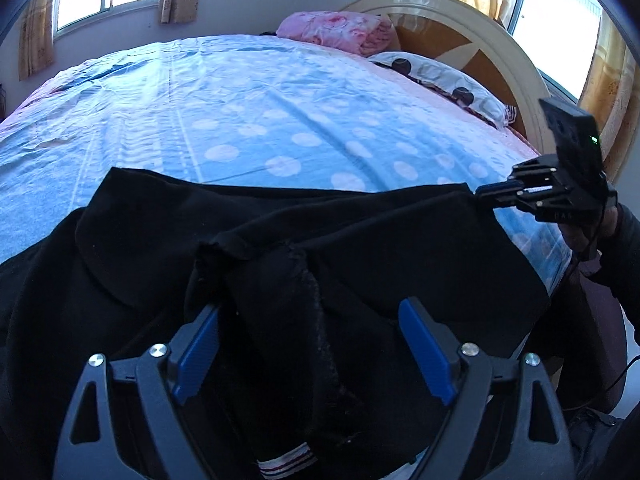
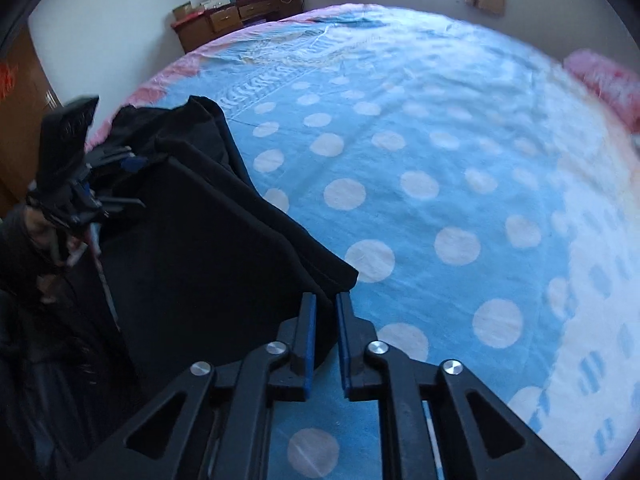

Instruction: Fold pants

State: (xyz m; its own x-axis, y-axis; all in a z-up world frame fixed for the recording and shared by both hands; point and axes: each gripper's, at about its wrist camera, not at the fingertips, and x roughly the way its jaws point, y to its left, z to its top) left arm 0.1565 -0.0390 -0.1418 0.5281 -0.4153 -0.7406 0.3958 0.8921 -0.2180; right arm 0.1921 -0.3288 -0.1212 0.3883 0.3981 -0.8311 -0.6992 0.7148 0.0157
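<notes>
Right gripper pinched a corner of the black pants while the left stood wide over the bunched cloth.

The black pants [image 1: 360,248] lay crumpled at the near edge of the bed, on the blue dotted sheet [image 1: 248,120], filling the lower half of the left wrist view from about 3 o'clock round to 9. The right gripper [image 2: 326,320] had its blue pads drawn nearly together on the hem corner at 12 o'clock of its jaws, seemingly clamped on it. The left gripper [image 1: 308,344] stood wide apart astride a ridge of fabric, its pads not pressing it. The step looked like gathering the far ends for a first fold. Next, the left would probably need to close on a matching edge or waistband, so both hands could lift, straighten and lay the pants flat.
</notes>
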